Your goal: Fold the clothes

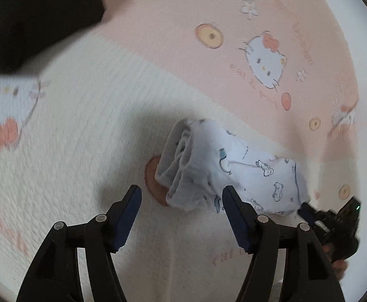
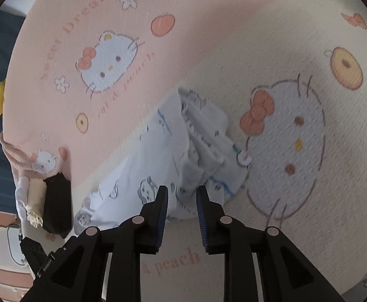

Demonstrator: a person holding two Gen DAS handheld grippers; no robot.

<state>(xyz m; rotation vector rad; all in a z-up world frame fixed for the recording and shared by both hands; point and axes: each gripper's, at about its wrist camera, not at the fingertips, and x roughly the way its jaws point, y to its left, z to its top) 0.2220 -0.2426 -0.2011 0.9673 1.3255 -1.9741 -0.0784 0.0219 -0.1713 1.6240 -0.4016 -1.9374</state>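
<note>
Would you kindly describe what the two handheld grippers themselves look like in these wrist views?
The left gripper and right gripper match: black plastic linkage arms with triangular cut-outs, round silver pivot pins, and dark blue ribbed pads lining the fingers. No cables or markings show on them.

The folded garment [image 1: 233,168] is showing white with small blue cartoon prints. The blanket [image 1: 158,50] is glowing peach-pink and cream, carrying cartoon cats with orange bows and yellow rings.

Folded white printed garment [image 1: 236,173] on the pink-and-cream blanket [image 1: 158,75], just beyond the parted left tongs [image 1: 180,201].
</note>
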